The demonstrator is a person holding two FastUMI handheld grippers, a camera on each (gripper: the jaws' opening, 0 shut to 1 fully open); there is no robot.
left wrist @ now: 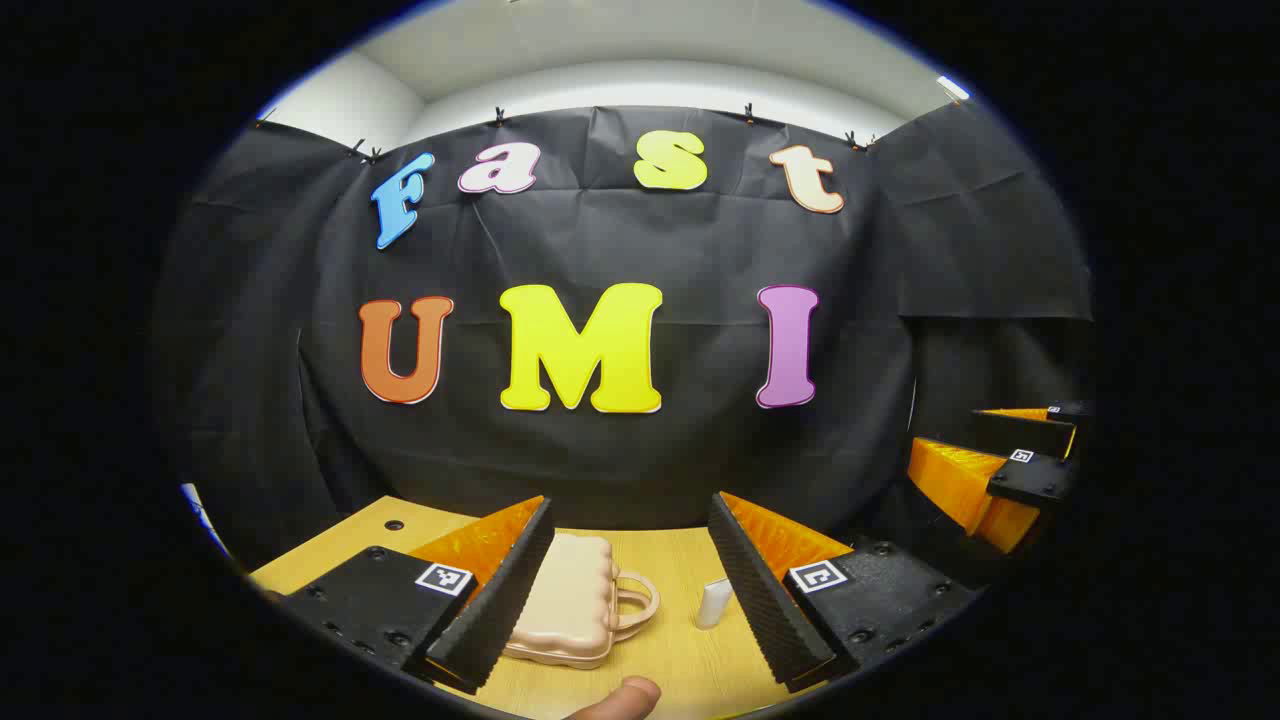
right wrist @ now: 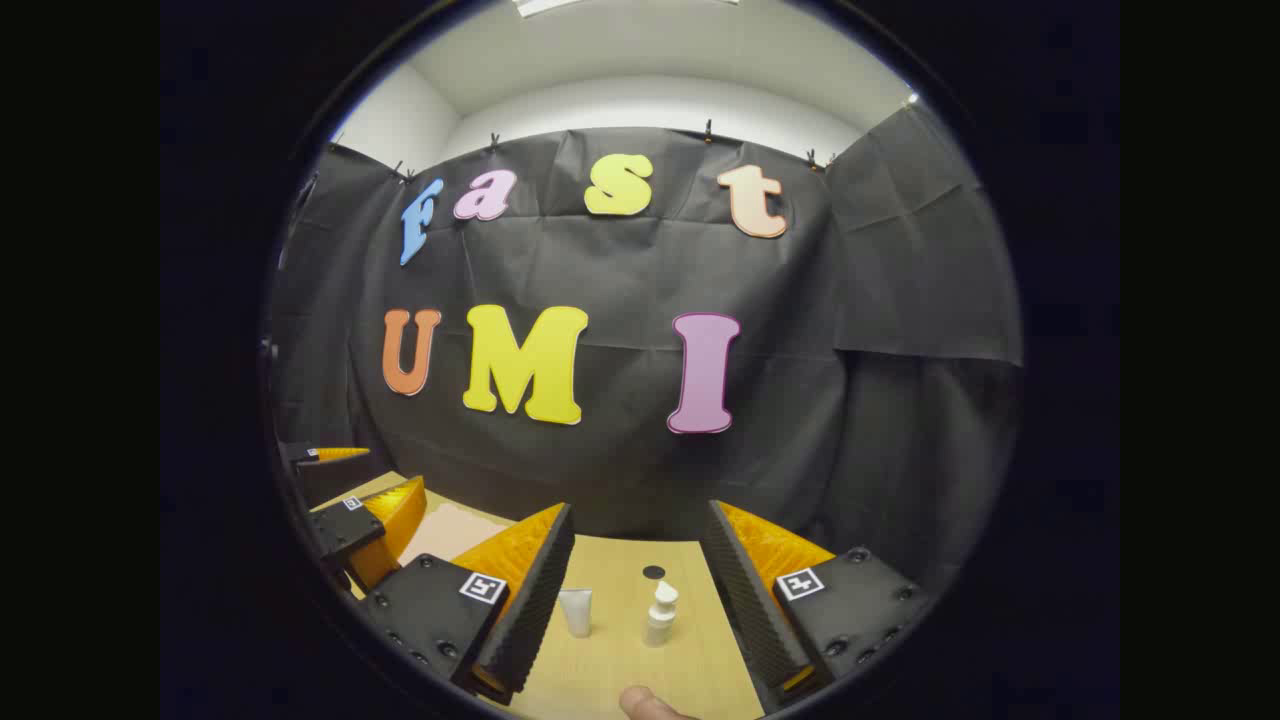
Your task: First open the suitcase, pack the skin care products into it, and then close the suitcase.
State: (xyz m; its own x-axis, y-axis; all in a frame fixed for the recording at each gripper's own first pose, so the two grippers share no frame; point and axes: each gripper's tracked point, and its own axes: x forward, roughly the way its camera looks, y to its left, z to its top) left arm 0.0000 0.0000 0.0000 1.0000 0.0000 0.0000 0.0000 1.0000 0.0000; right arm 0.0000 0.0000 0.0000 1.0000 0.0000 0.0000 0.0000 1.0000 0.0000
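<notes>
left gripper view: the left gripper is hovering above the light wooden table, released, jaws spread wide with nothing between them. the small peach-pink hard-shell suitcase is lying flat and closed on the table just past the left finger, its looped handle pointing toward the small white squeeze tube standing nearby. the shell looks stiff, light and smooth, so probably slippery; the handle or lid edge seems the best hold. the long axis is running away from the camera.

right gripper view: the right gripper is also hanging open and empty. the tube and a white pump bottle are standing upright, apart, between its fingers; both look light and easy to tip, so a hold round the body seems best. the left gripper is showing at far left over the suitcase.
</notes>
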